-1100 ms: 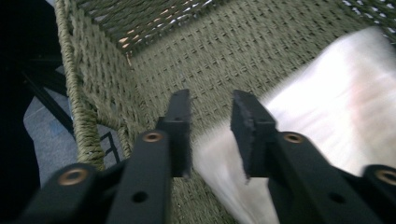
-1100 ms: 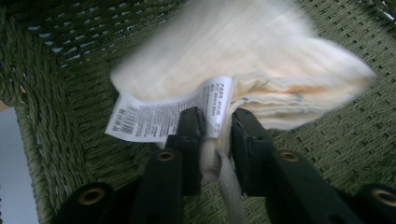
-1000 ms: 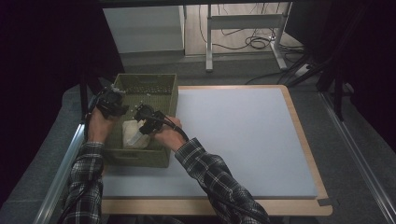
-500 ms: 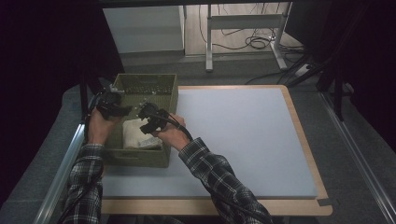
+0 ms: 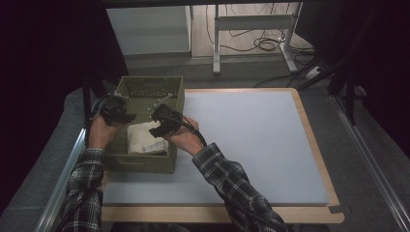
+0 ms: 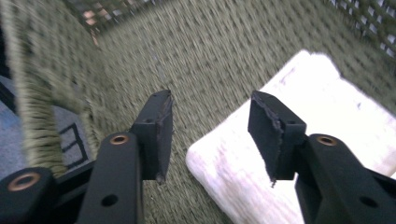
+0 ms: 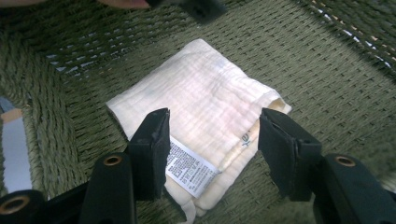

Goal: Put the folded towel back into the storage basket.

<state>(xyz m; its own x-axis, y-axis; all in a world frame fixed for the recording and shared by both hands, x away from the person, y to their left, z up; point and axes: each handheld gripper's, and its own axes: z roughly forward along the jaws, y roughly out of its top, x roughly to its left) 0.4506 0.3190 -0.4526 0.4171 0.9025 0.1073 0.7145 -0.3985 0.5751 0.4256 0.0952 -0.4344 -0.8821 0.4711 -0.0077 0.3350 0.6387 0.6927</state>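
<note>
With folded cloth [image 7: 196, 121] lying in basket [image 5: 171, 96] at left of frame: both grippers, left [image 6: 210, 135] and right [image 7: 212, 149], just opening, jaws apart, gripping nothing; placing likely finishing.

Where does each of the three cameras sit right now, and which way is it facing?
High view: above the person's side, looking forward and down on the table; both forearms, left gripper and right gripper over the green basket.
Left gripper view: rides the left gripper, looking into the basket; open jaws, folded cloth at right.
Right gripper view: rides the right gripper, looking down on the cloth and its label; open jaws.
Shared: all show the cloth in the basket.
</note>
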